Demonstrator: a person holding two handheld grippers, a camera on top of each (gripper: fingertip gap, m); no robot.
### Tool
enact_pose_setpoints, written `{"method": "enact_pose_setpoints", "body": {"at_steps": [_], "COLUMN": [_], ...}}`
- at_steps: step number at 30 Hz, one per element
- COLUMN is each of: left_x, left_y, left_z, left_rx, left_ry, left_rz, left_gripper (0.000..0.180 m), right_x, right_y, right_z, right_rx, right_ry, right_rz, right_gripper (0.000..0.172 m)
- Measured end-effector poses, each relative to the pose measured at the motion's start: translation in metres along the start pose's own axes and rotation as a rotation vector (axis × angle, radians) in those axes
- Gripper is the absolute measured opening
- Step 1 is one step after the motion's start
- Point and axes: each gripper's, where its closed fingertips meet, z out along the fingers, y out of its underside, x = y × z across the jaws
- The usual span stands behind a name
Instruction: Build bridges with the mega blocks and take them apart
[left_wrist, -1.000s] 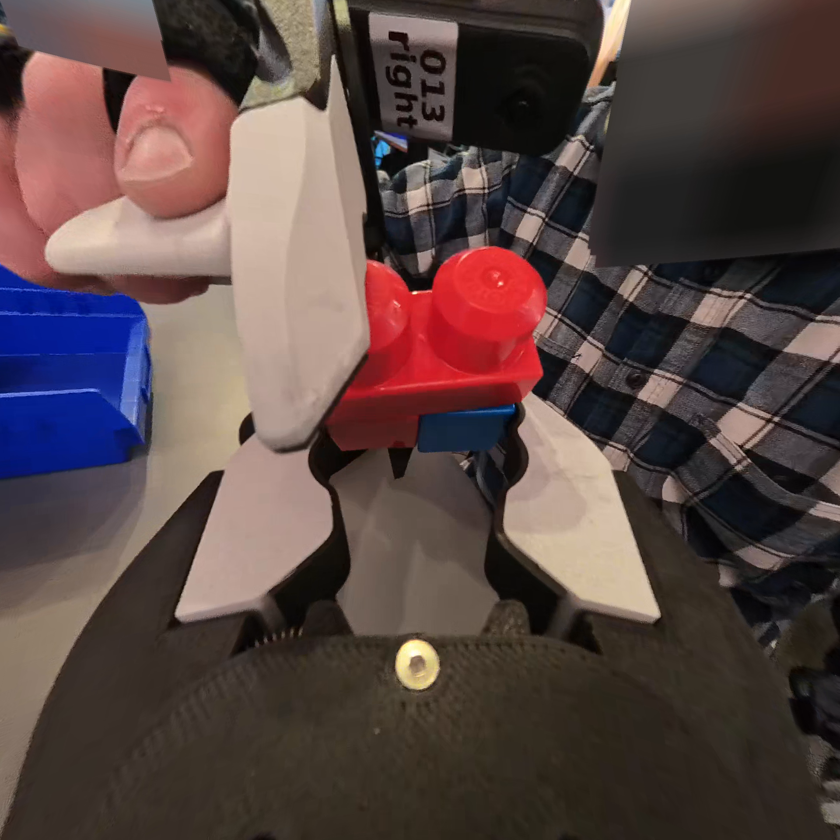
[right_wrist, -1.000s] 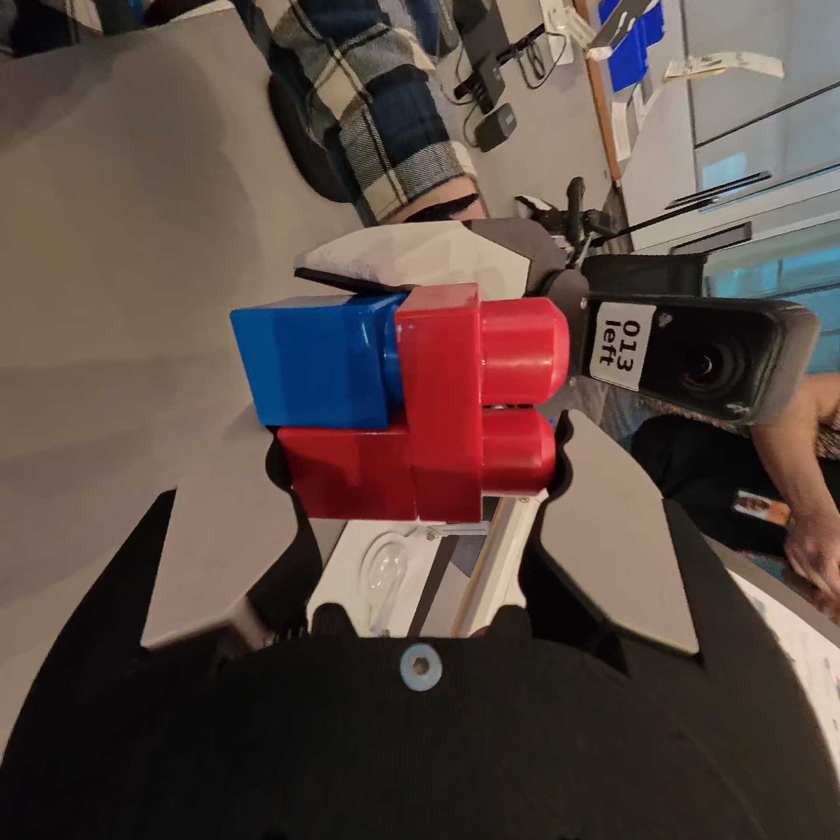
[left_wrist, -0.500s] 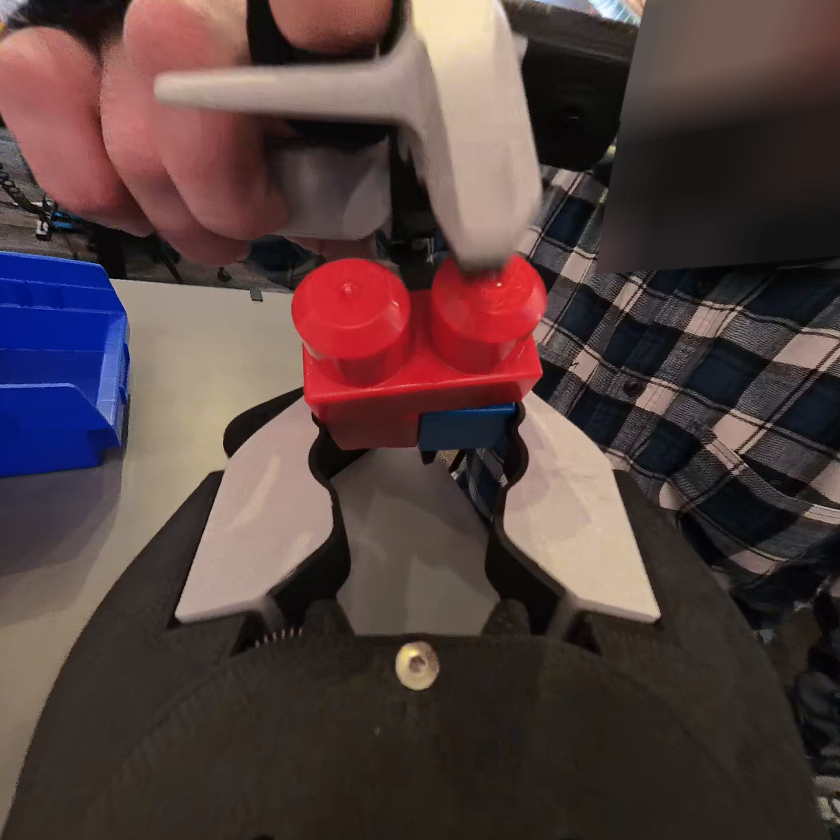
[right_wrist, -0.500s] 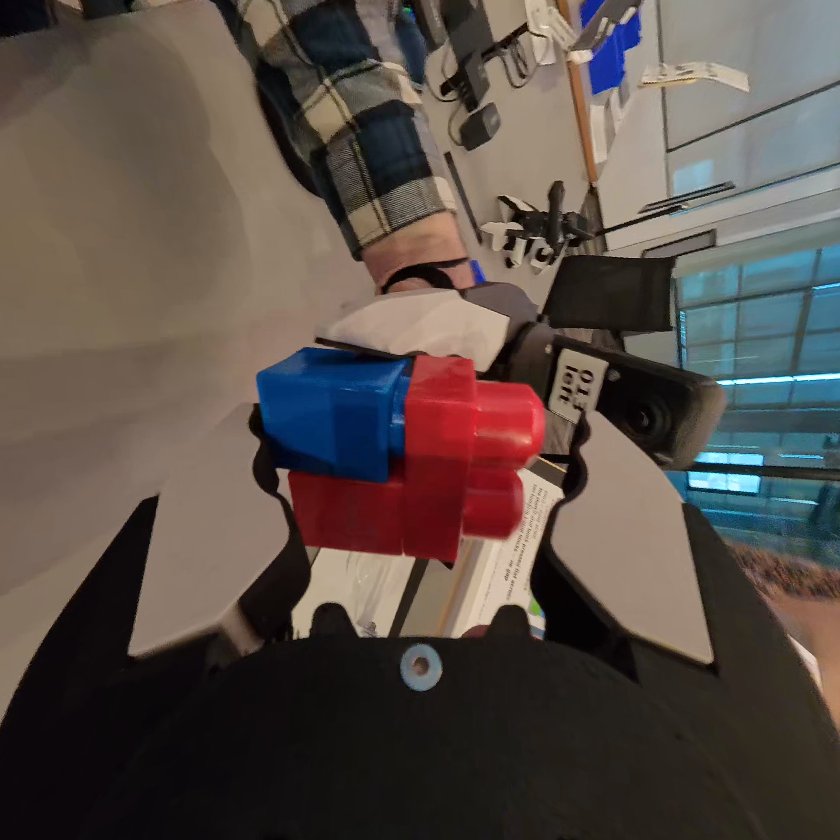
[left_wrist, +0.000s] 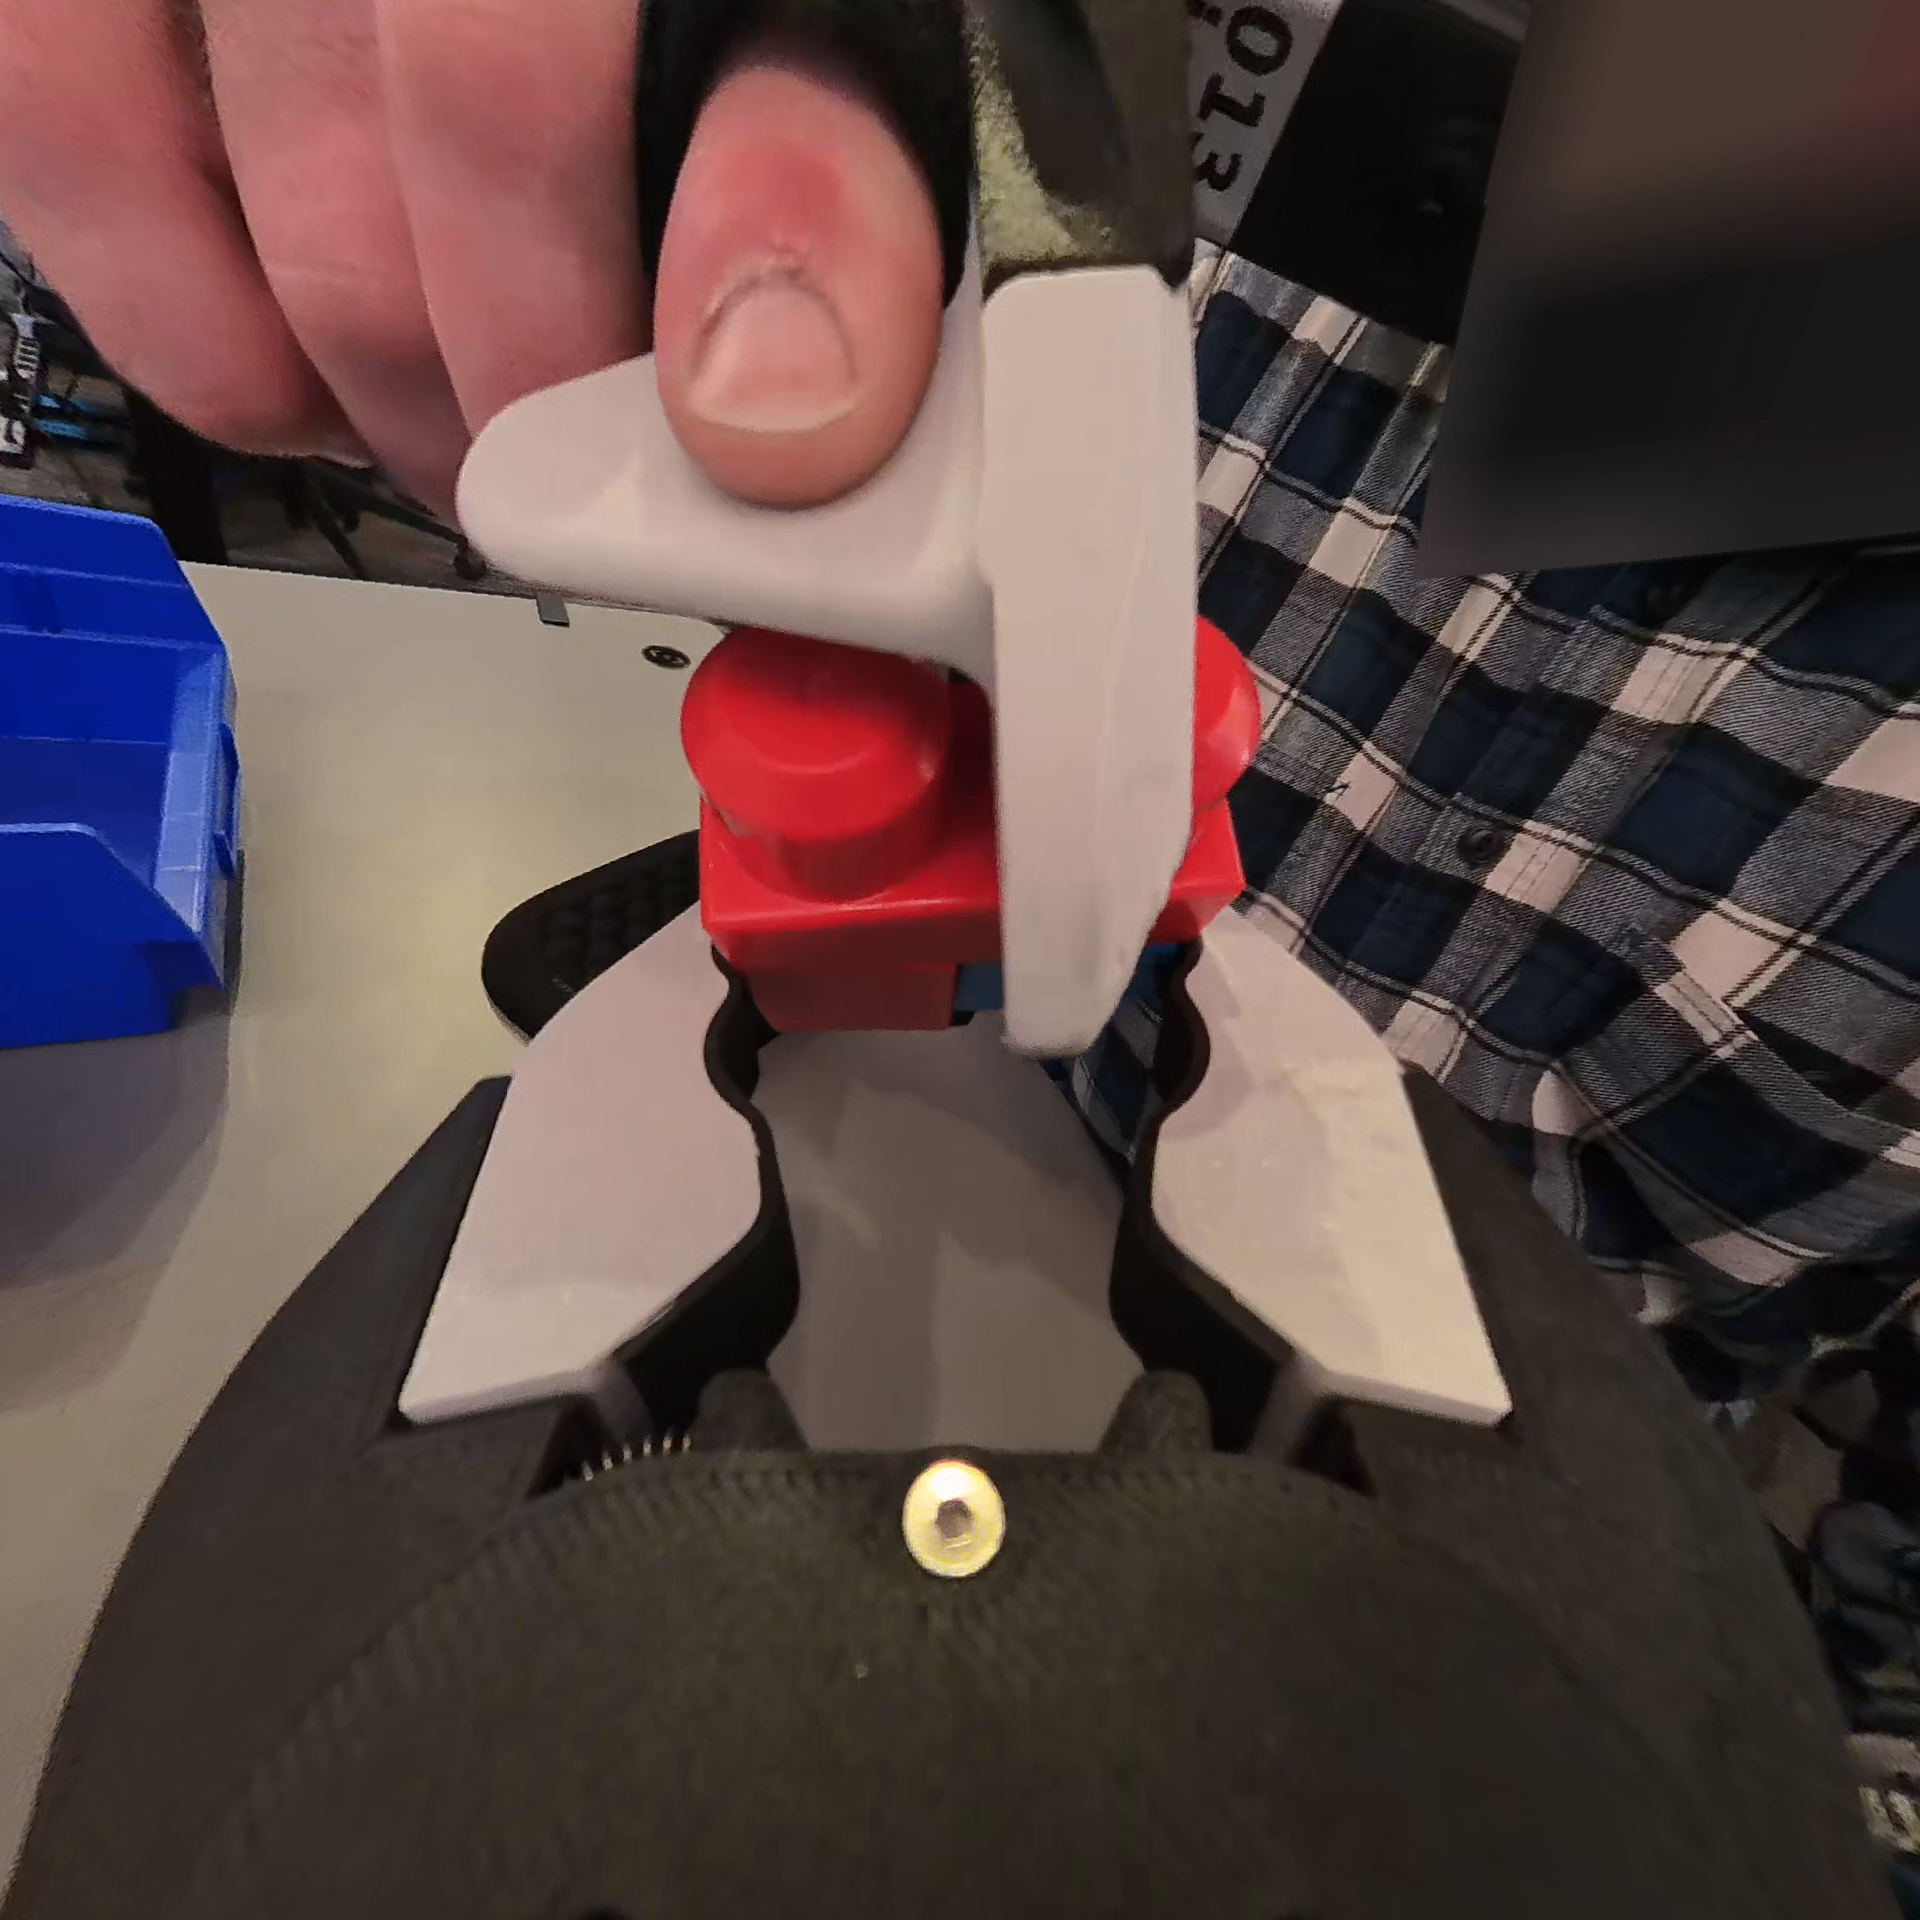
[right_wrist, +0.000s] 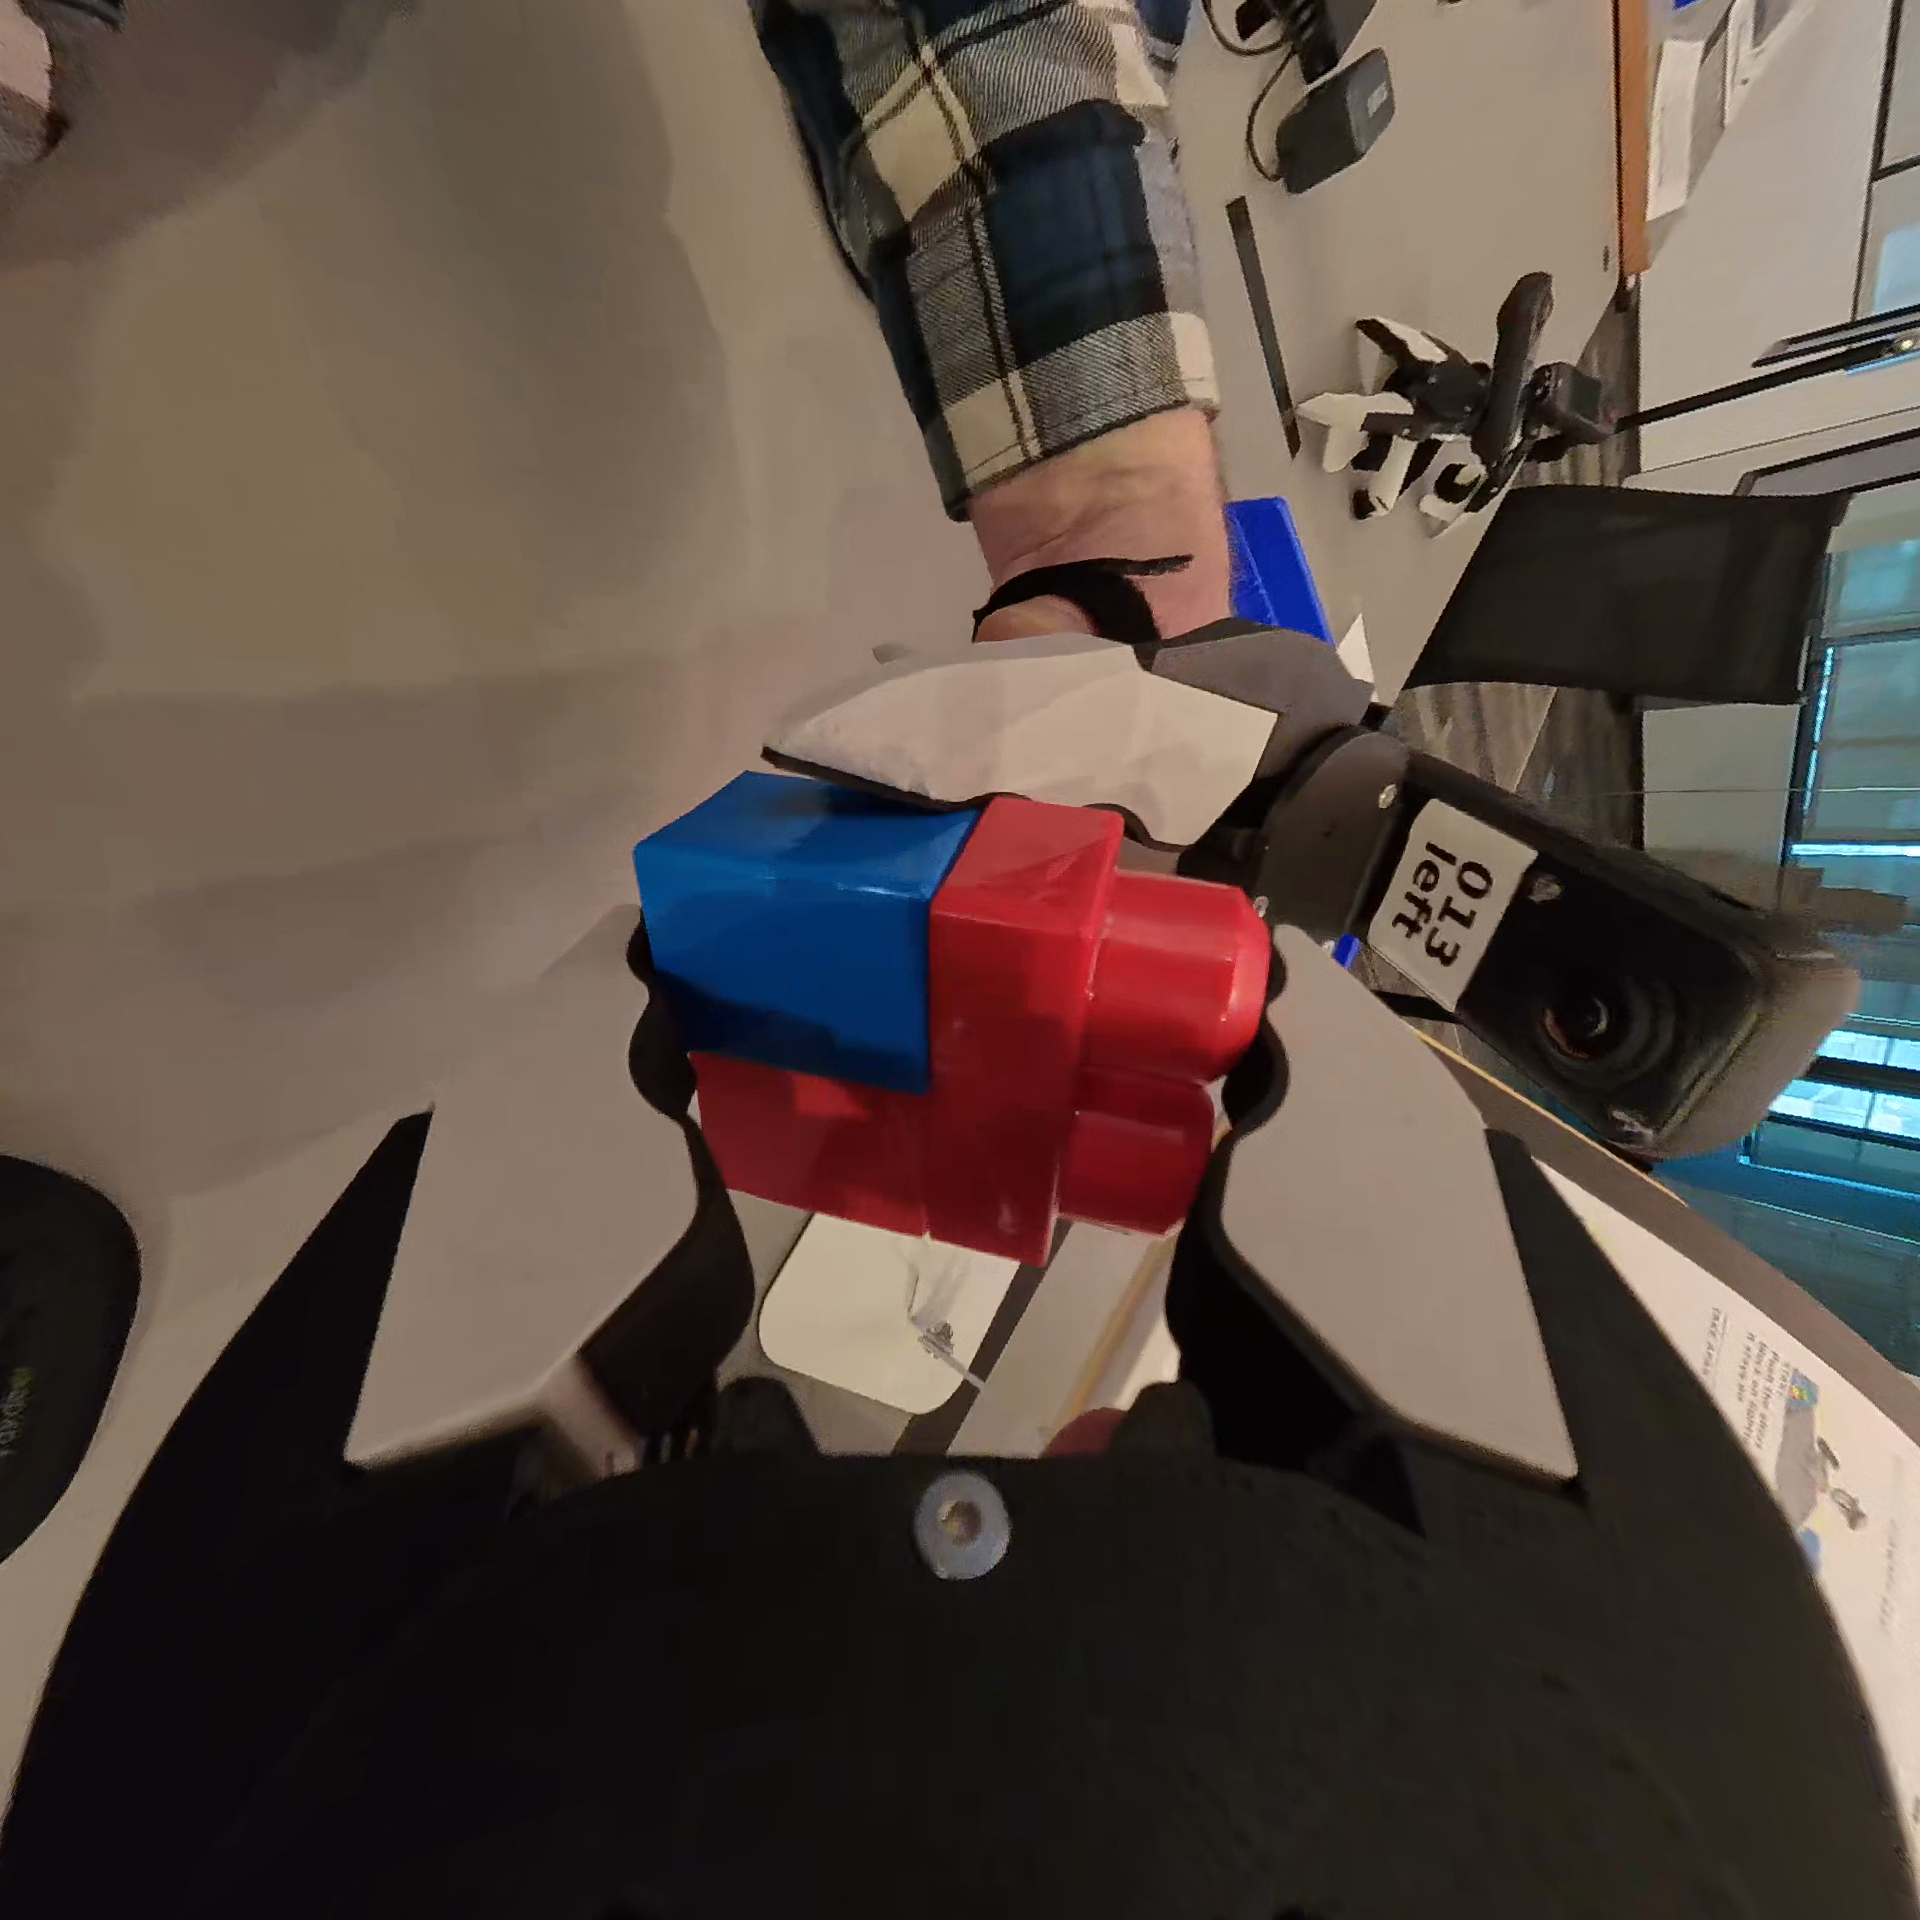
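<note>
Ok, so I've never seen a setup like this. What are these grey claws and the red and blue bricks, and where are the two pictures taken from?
There is no robot here. A person holds a hand-held gripper in each hand, each with two grey fingers. Each one carries a camera looking along its fingers, so one picture is from the left tool and the other from the right.

The left hand-held gripper clamps a small stack: a red two-stud block plugged onto a blue block and a second red block. The right hand-held gripper has its fingers at the stack's two ends; I cannot tell whether they press on it. A blue bin stands on the grey table.
</note>
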Motion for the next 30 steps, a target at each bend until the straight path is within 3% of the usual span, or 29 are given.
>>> {"method": "enact_pose_setpoints", "body": {"at_steps": [7, 12, 16, 21, 30], "left_x": [0.002, 0.000, -0.007, -0.012, -0.028], "left_y": [-0.028, -0.039, -0.057, -0.063, -0.061], "left_z": [-0.002, 0.012, 0.012, 0.016, 0.030], "left_rx": [0.204, 0.294, 0.467, 0.593, 0.527], "left_ry": [0.018, 0.021, 0.033, 0.052, -0.082], "left_rz": [0.011, 0.014, -0.012, -0.024, 0.028], "left_gripper": [0.078, 0.099, 0.089, 0.088, 0.087], "right_x": [0.025, 0.033, 0.038, 0.032, 0.022], "right_y": [0.002, 0.006, 0.012, 0.019, 0.029], "right_z": [-0.016, -0.027, -0.040, -0.043, -0.052], "right_rx": [-0.073, -0.170, -0.195, -0.226, -0.217], "right_ry": [0.236, 0.430, 0.583, 0.608, 0.611], "right_rz": [0.001, 0.007, 0.049, 0.063, 0.054], "right_gripper": [0.104, 0.104, 0.104, 0.105, 0.106]}}
